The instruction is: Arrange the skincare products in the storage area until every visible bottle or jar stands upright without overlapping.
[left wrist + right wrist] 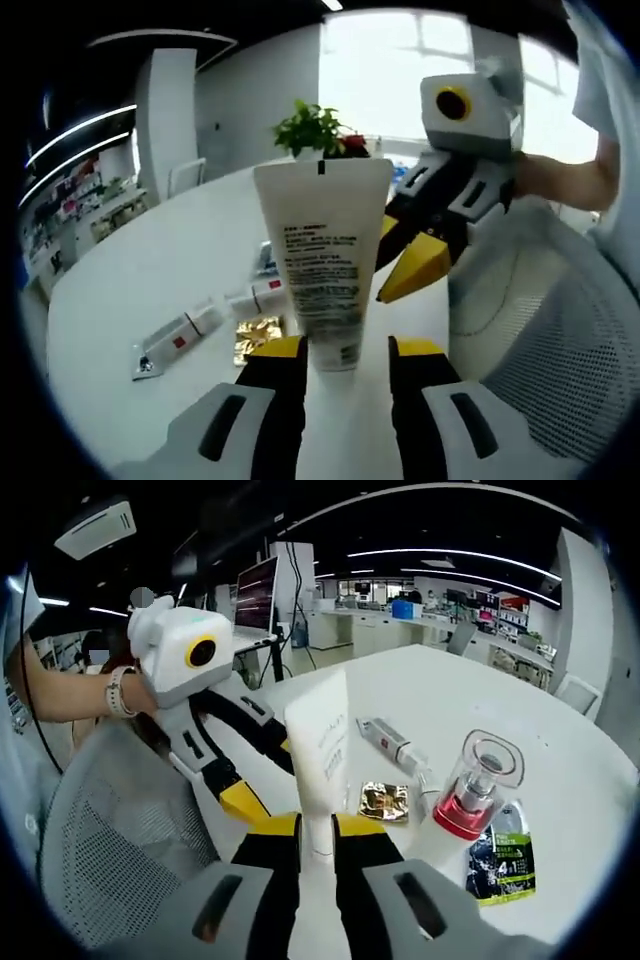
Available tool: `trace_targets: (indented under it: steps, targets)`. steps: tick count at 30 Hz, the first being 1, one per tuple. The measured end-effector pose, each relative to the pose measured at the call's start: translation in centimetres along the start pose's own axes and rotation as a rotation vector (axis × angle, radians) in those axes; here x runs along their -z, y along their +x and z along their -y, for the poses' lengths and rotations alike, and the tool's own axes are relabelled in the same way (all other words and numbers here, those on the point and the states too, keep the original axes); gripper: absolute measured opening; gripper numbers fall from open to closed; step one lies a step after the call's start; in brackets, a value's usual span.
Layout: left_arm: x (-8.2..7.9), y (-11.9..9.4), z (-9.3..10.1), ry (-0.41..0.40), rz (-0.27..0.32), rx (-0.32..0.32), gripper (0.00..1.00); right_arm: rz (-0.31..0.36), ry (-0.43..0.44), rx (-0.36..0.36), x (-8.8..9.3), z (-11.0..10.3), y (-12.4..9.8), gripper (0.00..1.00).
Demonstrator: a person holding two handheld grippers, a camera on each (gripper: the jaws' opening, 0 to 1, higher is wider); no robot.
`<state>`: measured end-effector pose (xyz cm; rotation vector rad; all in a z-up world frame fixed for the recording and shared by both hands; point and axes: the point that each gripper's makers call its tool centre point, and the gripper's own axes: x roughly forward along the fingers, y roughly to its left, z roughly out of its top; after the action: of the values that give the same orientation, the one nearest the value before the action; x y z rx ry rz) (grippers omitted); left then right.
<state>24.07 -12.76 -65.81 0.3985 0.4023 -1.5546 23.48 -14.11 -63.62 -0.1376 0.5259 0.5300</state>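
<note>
Presently the white tube [322, 262] stands cap-down on the table [150, 270], pinched low by the right gripper [317, 832], the left gripper [345, 350] spread around it without contact; top-heavy, it could topple onto the jar [478, 787] upon release.

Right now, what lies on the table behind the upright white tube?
Behind the white tube in the left gripper view: a gold sachet, small red-labelled tubes and a potted plant. Whatever sits directly behind it is hidden.
</note>
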Motion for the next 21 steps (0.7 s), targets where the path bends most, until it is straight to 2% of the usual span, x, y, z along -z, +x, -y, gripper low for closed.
trace_targets:
  steps: [7,15,21]
  targets:
    - [-0.6,0.4,-0.4,0.01,0.006,-0.012,0.3,0.005,-0.008,-0.02,-0.4,-0.5,0.2,0.1]
    - [-1.4,1.4,-0.1,0.033,0.024,0.007,0.29,0.019,-0.009,-0.03,-1.1,-0.7,0.6,0.07]
    - [-1.5,1.5,-0.7,0.021,0.035,0.001,0.22,0.024,-0.001,-0.02,-1.2,-0.4,0.5,0.06]
